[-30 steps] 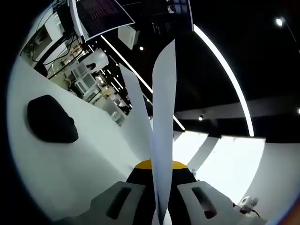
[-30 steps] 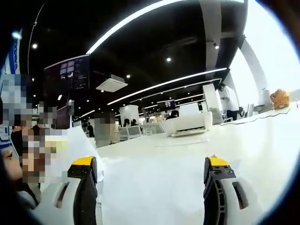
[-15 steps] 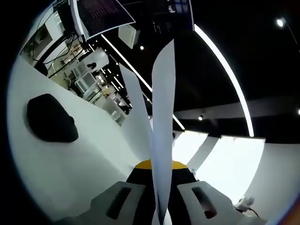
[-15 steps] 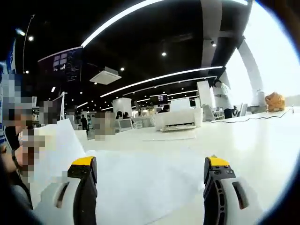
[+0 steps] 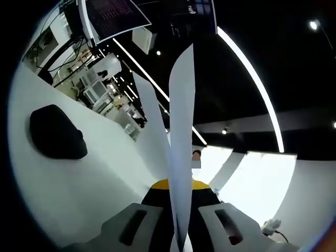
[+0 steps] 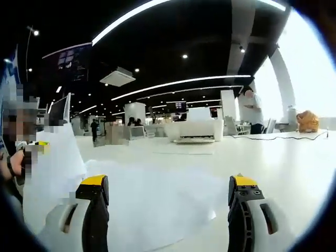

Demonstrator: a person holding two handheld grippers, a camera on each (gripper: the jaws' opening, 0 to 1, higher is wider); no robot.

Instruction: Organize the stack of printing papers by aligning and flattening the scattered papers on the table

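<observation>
Left gripper view: left gripper (image 5: 176,239) clamps upright paper sheets (image 5: 178,157) edge-on between its jaws, lifted above the white table (image 5: 79,194); black object (image 5: 55,132) on the table behind. Right gripper view: right gripper (image 6: 168,197) jaws wide apart, nothing held, over scattered papers (image 6: 157,205) lying flat on the table.

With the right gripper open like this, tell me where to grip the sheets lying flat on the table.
Take the paper sheets at their near edge, between the open right gripper, coming in low along the table. They lie flat, so only an edge gives the jaws purchase.
</observation>
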